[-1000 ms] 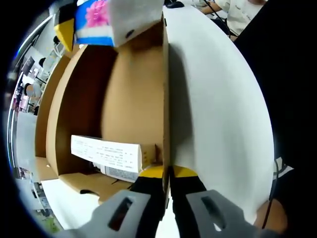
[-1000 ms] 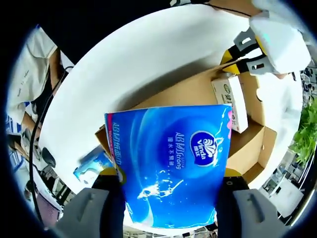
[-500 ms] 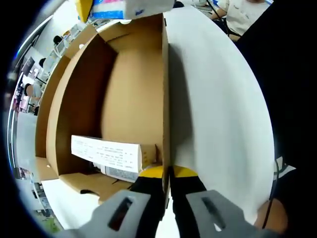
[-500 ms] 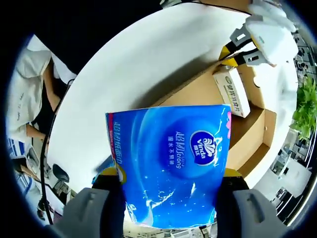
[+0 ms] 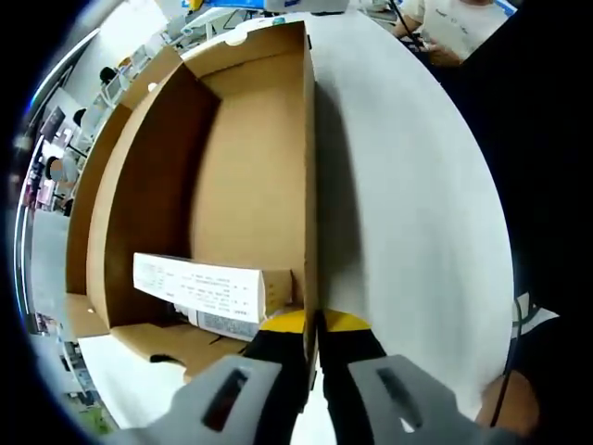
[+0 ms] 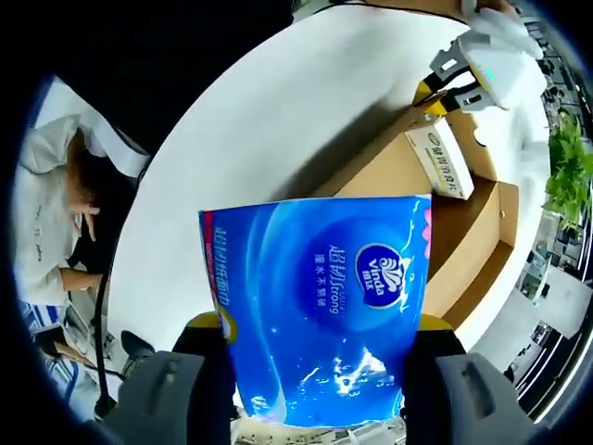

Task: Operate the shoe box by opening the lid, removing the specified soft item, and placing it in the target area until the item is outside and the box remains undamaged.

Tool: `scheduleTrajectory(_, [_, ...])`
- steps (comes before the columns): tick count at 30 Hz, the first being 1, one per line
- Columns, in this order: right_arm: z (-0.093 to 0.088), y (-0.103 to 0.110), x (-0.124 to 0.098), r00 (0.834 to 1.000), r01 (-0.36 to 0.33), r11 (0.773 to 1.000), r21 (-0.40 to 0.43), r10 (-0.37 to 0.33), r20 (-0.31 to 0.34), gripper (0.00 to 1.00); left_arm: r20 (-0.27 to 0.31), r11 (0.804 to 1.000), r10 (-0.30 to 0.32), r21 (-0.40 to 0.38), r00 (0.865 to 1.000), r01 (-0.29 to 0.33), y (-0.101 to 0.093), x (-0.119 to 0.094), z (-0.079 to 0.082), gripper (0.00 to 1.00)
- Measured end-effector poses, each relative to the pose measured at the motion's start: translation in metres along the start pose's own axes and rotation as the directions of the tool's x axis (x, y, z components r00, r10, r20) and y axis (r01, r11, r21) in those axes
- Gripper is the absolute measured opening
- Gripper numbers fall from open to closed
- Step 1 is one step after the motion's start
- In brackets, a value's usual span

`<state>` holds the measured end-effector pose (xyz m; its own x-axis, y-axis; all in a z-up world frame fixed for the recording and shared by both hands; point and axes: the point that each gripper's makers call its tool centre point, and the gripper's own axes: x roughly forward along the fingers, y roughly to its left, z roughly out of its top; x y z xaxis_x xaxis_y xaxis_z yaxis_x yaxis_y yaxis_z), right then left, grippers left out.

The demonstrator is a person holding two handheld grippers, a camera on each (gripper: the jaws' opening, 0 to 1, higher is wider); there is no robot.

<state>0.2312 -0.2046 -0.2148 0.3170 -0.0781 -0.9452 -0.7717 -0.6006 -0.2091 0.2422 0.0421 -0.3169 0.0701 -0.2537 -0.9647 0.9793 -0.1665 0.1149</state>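
Observation:
The open brown cardboard shoe box (image 5: 250, 176) lies on a white table (image 5: 408, 213). My left gripper (image 5: 313, 326) is shut on the box's near side wall, one yellow-tipped finger on each side. A small white printed carton (image 5: 206, 289) lies inside the box near that gripper. In the right gripper view my right gripper (image 6: 317, 326) is shut on a blue soft tissue pack (image 6: 315, 311), held up above the table. Behind the pack are the shoe box (image 6: 435, 195), the carton (image 6: 438, 159) and the left gripper (image 6: 445, 91).
The box's lid flap (image 6: 486, 250) hangs open on the far side. A person in a white shirt (image 6: 51, 222) sits beyond the table edge. A green plant (image 6: 563, 171) stands at the right. White table surface (image 6: 269, 120) spreads beside the box.
The tissue pack and right gripper have risen up out of the left gripper view. The right gripper view now sits farther from the box. Left gripper unchanged.

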Motion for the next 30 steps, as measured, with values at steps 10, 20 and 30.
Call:
scheduleTrajectory(10, [-0.003,0.013,-0.005,1.0,-0.007,0.999,0.038,0.008,-0.012,0.73,-0.001,1.0,0.001,0.0,1.0,-0.001,0.001,0.001,0.0,0.03])
scheduleTrajectory(20, [-0.008,0.025,-0.007,1.0,-0.018,0.997,0.077,0.02,-0.017,0.73,-0.001,1.0,0.001,0.001,1.0,-0.001,0.0,0.001,0.0,0.03])
scheduleTrajectory(30, [-0.016,0.042,-0.008,0.999,-0.036,0.99,0.135,0.04,-0.031,0.73,-0.003,1.0,0.0,0.0,1.0,0.0,0.0,0.001,0.001,0.03])
